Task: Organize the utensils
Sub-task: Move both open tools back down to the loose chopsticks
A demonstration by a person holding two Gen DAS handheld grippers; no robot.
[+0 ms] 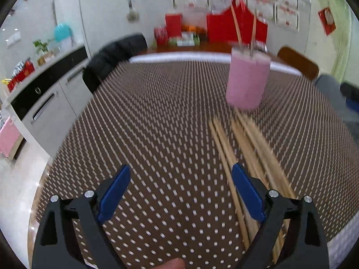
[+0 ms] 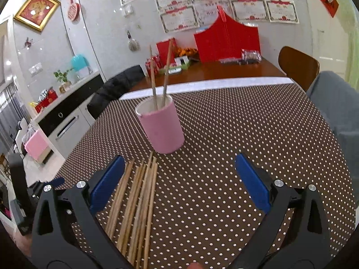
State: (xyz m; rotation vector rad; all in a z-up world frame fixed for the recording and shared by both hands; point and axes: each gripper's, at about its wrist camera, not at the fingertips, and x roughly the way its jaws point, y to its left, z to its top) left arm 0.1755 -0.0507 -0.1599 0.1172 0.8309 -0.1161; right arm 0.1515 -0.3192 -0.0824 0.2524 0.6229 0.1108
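Worktop [image 2: 224, 134] fills most of both views, covered by a brown cloth with small white dots; a white band [image 2: 202, 88] marks the cloth's far edge, and bare red-brown wood continues behind it. To the right of the chopsticks the cloth is wide and free.

Near the middle stands a pink holder cup [image 2: 162, 127], upright, with a pale inner wall. Two chopsticks in the cup [image 2: 160, 76] lean apart from each other and rise well above its rim.

Just in front of the cup lies a loose bundle of wooden chopsticks [image 2: 136, 206], flat on the cloth, roughly parallel, with their far tips almost at the cup's base. They are light tan and thin; the exact number I cannot tell.

The left hand-held gripper [image 1: 180, 192] has its blue pads wide apart and holds nothing; its right finger [image 1: 246, 192] is above the bundle, in a blurred view. The right hand-held gripper [image 2: 179, 183] is also spread wide and empty; its left finger [image 2: 107, 183] is over the left side of the bundle.
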